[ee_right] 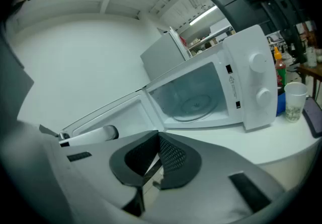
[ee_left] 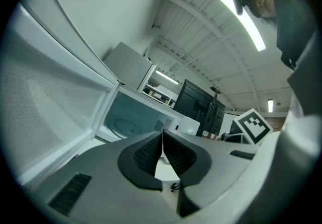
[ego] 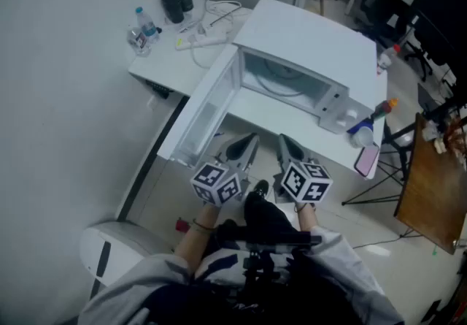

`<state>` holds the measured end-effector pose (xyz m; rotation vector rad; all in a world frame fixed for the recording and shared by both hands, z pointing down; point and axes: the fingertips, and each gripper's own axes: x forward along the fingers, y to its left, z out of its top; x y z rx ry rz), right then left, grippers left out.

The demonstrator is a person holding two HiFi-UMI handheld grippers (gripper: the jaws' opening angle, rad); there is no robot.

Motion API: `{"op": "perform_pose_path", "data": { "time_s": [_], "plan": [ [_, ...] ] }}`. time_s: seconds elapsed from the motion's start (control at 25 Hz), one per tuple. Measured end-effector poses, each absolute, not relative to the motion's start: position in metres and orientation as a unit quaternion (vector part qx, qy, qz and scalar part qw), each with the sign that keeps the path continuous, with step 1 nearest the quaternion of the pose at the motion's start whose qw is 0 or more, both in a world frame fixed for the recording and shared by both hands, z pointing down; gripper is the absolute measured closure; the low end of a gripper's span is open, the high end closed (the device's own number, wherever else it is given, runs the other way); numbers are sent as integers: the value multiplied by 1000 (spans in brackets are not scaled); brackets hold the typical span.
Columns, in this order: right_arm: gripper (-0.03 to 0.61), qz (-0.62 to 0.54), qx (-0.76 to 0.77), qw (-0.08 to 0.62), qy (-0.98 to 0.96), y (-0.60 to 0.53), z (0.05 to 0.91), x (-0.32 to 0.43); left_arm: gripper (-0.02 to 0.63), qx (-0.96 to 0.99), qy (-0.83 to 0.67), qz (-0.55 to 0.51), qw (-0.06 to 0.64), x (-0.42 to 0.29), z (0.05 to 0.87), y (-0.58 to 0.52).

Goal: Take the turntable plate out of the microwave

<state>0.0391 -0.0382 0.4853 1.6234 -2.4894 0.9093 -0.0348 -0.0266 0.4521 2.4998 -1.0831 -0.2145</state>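
Both grippers are closed and empty. The left gripper (ee_left: 162,135) has its ribbed pads pressed flat together with nothing between them, and the right gripper (ee_right: 158,137) is pinched shut the same way. They are held side by side close to the person's body, short of the table (ego: 271,117) edge and aimed at the microwave (ego: 306,31). I'd call that a ready stance before the reach, since neither is anywhere near the cavity.

The door (ego: 208,115) stands swung wide to the left, which leaves a clear way in. The turntable plate (ee_right: 195,103) lies flat on the cavity floor, not yet taken out. To lift it the jaws would have to open first, I'd say.

Just right of the microwave stand a cup (ee_right: 294,101) and a bottle (ee_right: 279,69) with an orange cap, near enough that the right arm should mind them.

As for writing, each marker cube (ego: 217,183) shows only black-and-white squares, the small dark labels beside the knobs (ee_right: 256,62) are too small to read, and no brand name shows
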Motion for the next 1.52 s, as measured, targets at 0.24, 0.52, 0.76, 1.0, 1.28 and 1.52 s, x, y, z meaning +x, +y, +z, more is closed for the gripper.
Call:
{"op": "perform_pose_path", "data": {
  "time_s": [0.24,0.52,0.76,1.0,1.28,1.52],
  "plan": [
    [578,321,520,18,-791,-115,501,57,611,901,-375,-58,208,-8,455,-79],
    [492,388,512,9,-766,-171,523,63,611,890,-407,-26,205,-11,464,-118],
    [451,454,514,-7,-728,-191,547,73,611,887,-416,-2,202,-9,469,-136],
    [446,548,475,-60,-686,-207,569,53,611,885,-415,13,213,-7,476,-146],
    [446,567,537,-89,-618,-232,590,71,611,891,-400,23,212,-4,483,-147],
    [446,619,523,-130,-572,-240,600,62,611,890,-396,5,226,-15,483,-159]
  ]
}}
